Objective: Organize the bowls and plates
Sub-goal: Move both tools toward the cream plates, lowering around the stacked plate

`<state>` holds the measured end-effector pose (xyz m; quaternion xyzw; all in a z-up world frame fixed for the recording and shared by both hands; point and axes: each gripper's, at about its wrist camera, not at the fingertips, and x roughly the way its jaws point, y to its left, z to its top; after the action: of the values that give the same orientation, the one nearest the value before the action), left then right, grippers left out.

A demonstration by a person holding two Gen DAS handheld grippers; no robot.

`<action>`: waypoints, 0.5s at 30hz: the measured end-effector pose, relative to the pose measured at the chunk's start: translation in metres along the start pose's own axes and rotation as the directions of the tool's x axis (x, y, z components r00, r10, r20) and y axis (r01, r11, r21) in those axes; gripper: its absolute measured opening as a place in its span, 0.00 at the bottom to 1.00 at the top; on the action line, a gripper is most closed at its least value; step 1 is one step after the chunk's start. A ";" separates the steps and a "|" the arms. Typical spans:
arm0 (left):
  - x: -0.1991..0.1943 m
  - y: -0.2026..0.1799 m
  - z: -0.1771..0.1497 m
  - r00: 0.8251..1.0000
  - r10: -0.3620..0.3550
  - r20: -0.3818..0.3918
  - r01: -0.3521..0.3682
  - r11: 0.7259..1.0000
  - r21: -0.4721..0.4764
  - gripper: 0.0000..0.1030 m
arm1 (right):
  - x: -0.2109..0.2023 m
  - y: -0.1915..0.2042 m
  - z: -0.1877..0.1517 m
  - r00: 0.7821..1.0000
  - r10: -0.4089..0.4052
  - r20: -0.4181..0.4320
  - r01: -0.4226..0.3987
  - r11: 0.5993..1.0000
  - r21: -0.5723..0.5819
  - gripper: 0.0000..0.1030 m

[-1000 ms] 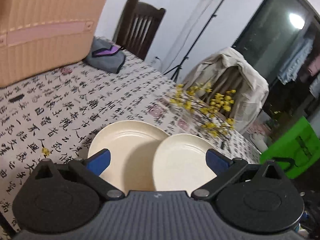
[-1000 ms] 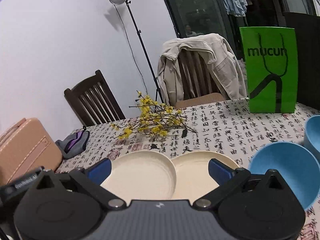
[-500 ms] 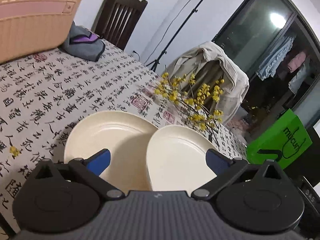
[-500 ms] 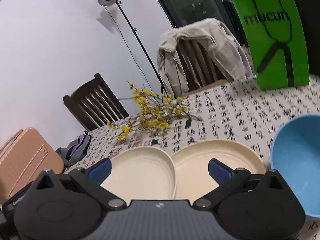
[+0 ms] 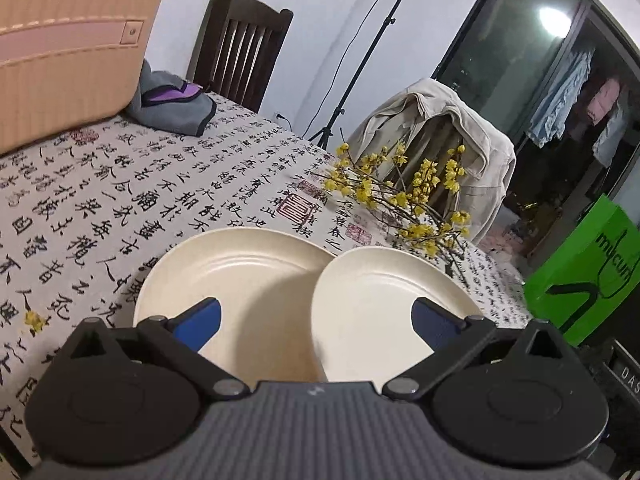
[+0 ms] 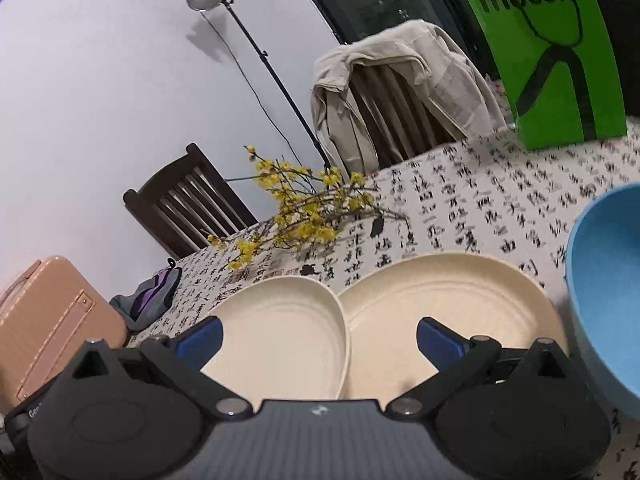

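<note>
While spread wide and empty above two cream plates [image 5: 240, 280] [image 5: 372, 304] overlapping at the table's [image 5: 120, 184] near edge, left claw [image 5: 316, 320] and right claw [image 6: 318, 338], blue bowl [image 6: 604, 280] just beside.

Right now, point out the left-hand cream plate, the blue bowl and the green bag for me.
left-hand cream plate [image 6: 280, 328]: right wrist view, on its flat inner floor.
blue bowl [image 6: 608, 280]: right wrist view, on its inside wall.
green bag [image 6: 552, 76]: right wrist view, on its printed front face.
</note>
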<state>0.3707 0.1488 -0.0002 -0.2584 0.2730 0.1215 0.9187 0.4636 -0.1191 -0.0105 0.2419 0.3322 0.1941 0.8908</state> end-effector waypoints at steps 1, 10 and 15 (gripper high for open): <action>0.001 -0.001 -0.001 1.000 0.004 0.004 -0.004 1.000 0.005 1.00 | 0.002 -0.002 -0.001 1.000 0.010 -0.002 -0.010 1.000 0.014 1.00; 0.007 -0.001 -0.004 1.000 0.011 0.028 -0.012 1.000 0.025 1.00 | 0.007 -0.006 -0.006 1.000 0.001 0.027 0.000 1.000 -0.003 1.00; 0.011 -0.001 -0.006 1.000 -0.007 -0.001 0.007 1.000 0.017 1.00 | 0.013 -0.008 -0.006 1.000 0.015 -0.005 -0.015 1.000 -0.002 1.00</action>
<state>0.3777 0.1460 -0.0107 -0.2515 0.2738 0.1160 0.9211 0.4700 -0.1173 -0.0251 0.2432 0.3323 0.2016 0.8887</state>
